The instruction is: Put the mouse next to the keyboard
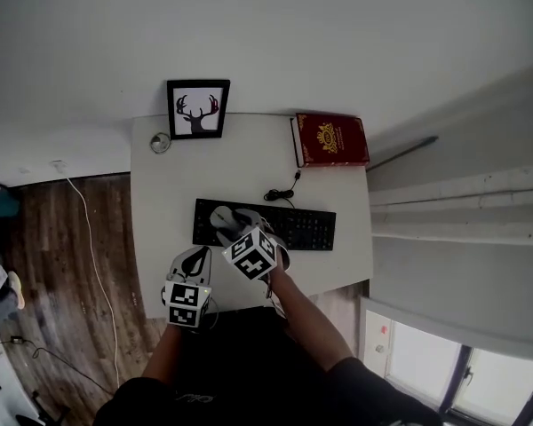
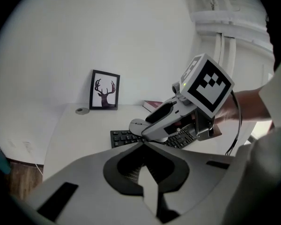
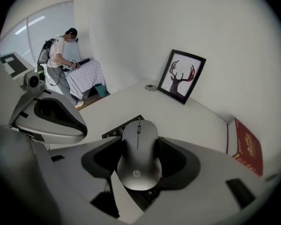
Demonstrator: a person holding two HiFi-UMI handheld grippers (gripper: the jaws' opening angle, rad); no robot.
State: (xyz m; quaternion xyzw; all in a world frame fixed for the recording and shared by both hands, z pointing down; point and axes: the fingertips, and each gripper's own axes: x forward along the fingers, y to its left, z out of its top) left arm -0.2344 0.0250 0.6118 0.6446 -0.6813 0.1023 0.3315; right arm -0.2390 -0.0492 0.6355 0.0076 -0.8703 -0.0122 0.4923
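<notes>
A grey, smooth-shelled computer mouse [image 3: 139,165] with a scroll wheel sits between the jaws of the right gripper [image 3: 138,140]. The jaws stand wide, one tip against each flank of the mouse, clamped on it. The right gripper points steeply down at it. In the head view the mouse is over the left end of the flat black keyboard [image 1: 306,227], which lies across the middle of the white rectangular table [image 1: 164,193]. Whether the mouse rests on the keys or is lifted off them cannot be told.

The left gripper [image 2: 143,144] has its jaws together, tips meeting. It hovers over the table's near part, just beside the keyboard's left front corner and left of the right gripper (its own camera looks across at the other gripper's jaw lying along the mouse).

At the table's far edge a black-framed picture of a deer's antlered head [image 1: 198,108] stands upright against the white wall [image 1: 266,34], with a small round grey disc [image 1: 160,142] just to its left. A dark red hardback book with gold ornament [image 1: 331,139] lies flat at the far right corner. A thin black cable [image 1: 282,193] curls on the table between book and keyboard. Left of the table, a white cord [image 1: 89,229] trails over the dark wooden floor [image 1: 53,264]
</notes>
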